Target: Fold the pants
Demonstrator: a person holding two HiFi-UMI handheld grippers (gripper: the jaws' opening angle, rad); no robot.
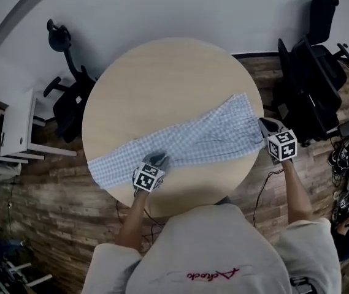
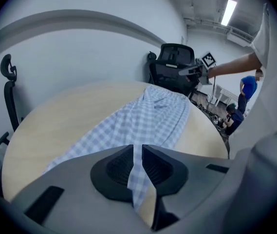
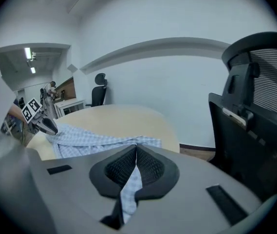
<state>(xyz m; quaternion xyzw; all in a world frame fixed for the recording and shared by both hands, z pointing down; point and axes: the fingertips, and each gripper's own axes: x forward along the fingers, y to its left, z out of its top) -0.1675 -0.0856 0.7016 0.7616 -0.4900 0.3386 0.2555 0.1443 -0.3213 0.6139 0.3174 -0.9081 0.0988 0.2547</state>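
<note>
Tension looks to be what your two grips are for. At the left, your left gripper [image 1: 154,162] is clenched on the near edge of the pants [image 1: 192,138], towards the narrower end, with checked cloth pinched between its jaws. You probably hold it there to lift that edge for a fold. The pants lie flat on the round table [image 1: 162,72]. Their long axis runs diagonally from the near left rim up to the far right, and the wider end, likely the waist, points right. There your right gripper [image 1: 267,126] is clamped on the cloth's edge at the table's rim, probably to anchor that end.
</note>
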